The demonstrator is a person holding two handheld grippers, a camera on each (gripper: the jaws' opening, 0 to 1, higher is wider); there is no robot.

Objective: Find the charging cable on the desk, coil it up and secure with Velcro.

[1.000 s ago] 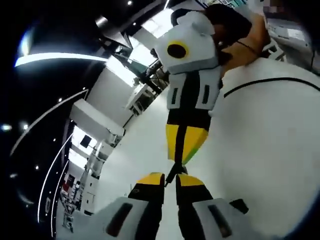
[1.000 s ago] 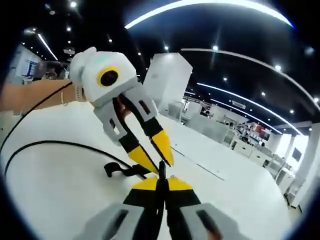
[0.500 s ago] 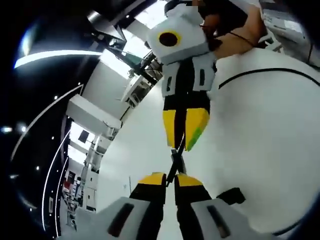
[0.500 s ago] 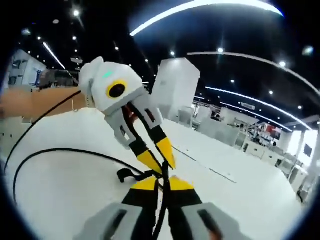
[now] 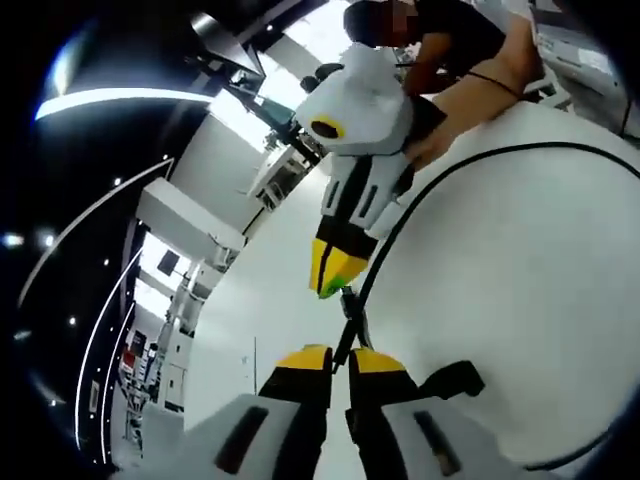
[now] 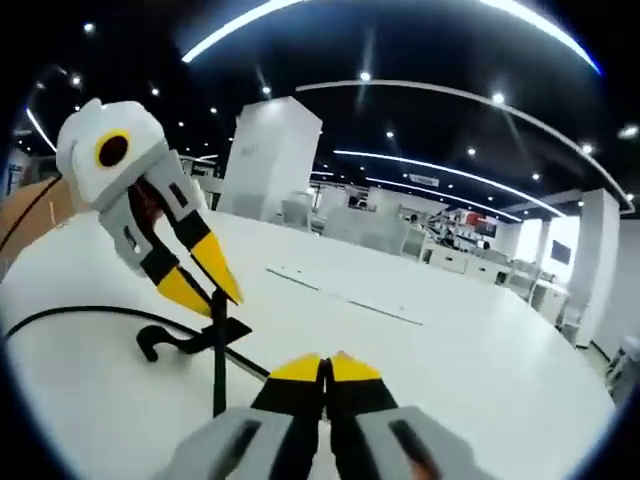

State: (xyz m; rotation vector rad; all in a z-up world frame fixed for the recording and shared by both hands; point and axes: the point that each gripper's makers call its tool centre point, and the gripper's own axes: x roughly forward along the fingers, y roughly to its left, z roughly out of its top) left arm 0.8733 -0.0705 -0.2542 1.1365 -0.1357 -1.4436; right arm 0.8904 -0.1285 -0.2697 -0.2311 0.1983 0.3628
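Now the white tabletop [image 5: 520, 300] is seen under a wide black loop of the charging cable [image 5: 420, 200], which lies well out toward its far edge. The left gripper [image 5: 340, 362] is clenched on a short upright stretch of that cable; the right gripper [image 6: 324, 362] is closed too, though whether anything is pinched there cannot be told. The loop should be drawn in small and even, with the Velcro strap [image 6: 195, 338] kept free for wrapping.

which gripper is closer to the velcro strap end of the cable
Left. The left gripper pinches the cable just above the Velcro strap; the right gripper sits shut off to the side.
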